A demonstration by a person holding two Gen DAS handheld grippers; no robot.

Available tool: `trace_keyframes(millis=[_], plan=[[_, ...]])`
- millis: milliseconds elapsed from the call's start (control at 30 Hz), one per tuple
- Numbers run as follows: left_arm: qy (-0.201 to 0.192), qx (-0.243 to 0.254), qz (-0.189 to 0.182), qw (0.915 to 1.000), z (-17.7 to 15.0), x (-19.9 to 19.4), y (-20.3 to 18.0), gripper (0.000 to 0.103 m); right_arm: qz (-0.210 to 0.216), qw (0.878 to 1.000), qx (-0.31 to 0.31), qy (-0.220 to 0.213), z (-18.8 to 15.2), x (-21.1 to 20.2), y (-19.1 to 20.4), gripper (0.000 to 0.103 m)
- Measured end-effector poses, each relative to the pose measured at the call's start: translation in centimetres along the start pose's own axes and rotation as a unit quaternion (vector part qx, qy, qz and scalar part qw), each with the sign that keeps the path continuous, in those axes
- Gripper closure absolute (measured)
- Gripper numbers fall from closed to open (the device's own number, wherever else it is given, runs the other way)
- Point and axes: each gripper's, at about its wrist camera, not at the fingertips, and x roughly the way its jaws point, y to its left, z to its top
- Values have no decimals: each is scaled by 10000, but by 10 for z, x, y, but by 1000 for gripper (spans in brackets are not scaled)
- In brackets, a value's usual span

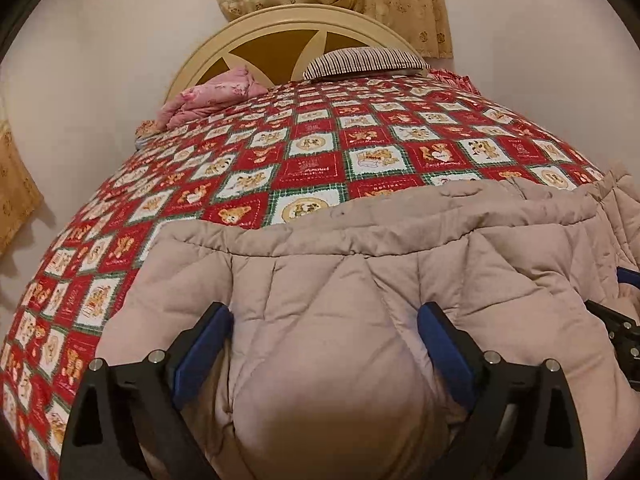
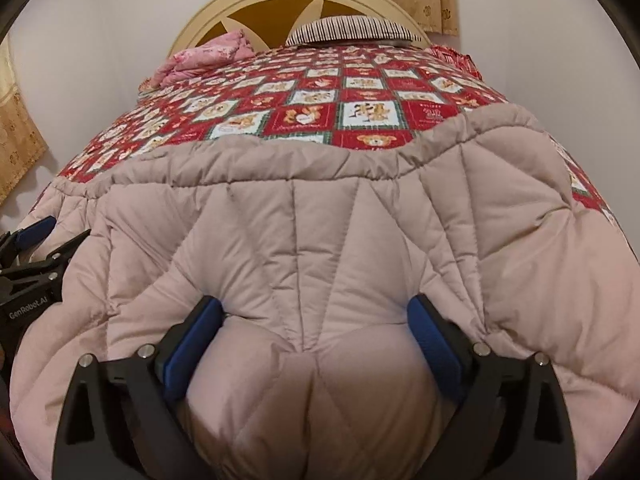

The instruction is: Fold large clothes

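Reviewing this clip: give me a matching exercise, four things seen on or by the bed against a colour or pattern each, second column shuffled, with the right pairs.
Things:
1. quilted coat
2. bedspread
3. pillow
4. bundled cloth by the headboard

Looks:
A. dark and light stripes
B. pink floral
C. plain pale beige-pink
D. red and white squares with bears

Pairs: 1-C, 2-D, 3-A, 4-B
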Motion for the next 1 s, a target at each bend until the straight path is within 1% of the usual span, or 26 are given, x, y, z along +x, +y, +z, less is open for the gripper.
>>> trace_keyframes(millis=[400, 1000], plan=[[215, -94, -122, 9997, -3, 16, 3, 3, -245, 9995, -125, 156, 1, 5, 6, 5], [336, -96, -162, 9993, -4, 21, 4, 2, -456, 9981, -257, 321, 4, 12, 12, 2]])
